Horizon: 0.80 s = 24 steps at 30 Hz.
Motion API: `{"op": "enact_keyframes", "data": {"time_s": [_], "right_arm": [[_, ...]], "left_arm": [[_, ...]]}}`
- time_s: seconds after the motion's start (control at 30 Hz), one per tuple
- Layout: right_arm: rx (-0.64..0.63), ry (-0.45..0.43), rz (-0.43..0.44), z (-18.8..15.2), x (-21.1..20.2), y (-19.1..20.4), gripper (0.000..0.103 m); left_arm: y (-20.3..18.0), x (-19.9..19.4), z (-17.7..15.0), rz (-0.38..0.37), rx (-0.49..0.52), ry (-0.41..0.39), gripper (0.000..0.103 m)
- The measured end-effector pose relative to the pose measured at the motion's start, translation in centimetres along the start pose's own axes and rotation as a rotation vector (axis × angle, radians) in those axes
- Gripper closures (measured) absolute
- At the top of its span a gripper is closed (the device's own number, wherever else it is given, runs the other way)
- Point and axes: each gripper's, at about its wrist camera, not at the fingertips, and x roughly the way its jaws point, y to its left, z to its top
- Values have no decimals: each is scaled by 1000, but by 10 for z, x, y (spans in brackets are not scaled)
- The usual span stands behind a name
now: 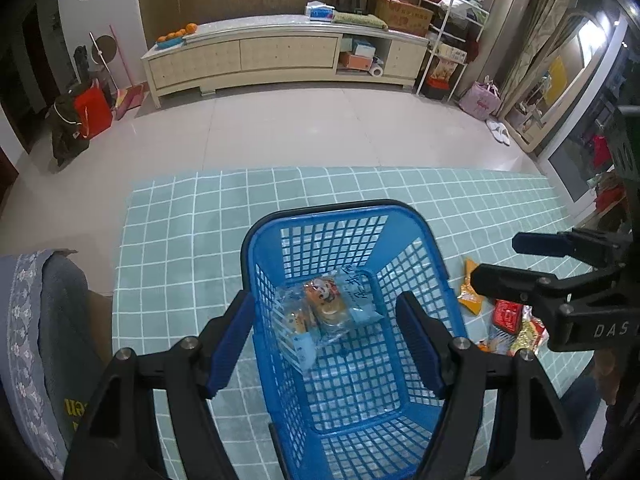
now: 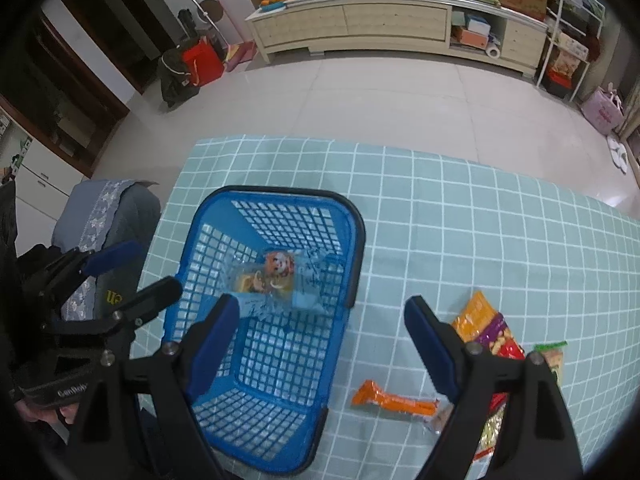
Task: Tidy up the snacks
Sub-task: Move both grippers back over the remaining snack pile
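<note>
Beside the blue basket (image 2: 276, 320), on the checked surface (image 2: 480, 220): loose snack packets (image 2: 490, 334), light, crinkly, slippery, crushable; best pinched at a sealed edge. Right tool (image 2: 320, 344) wide, empty; left tool (image 1: 326, 342) likewise, above basketed packets (image 1: 328, 312).

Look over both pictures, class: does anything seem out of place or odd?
Yes. Only the clear snack packets lie in the blue basket. The other snacks remain loose on the checked cloth beside it: an orange packet lies alone, and a pile of packets overlaps untidily.
</note>
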Motion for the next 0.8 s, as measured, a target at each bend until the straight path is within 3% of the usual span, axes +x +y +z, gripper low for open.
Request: {"op": "enact_keyframes", "data": {"time_s": [0.8], "right_arm": [[64,-105,21,-75,-98,-45,15]], "left_arm": [[-96,-63,-28,-56,92,-73,30]]}}
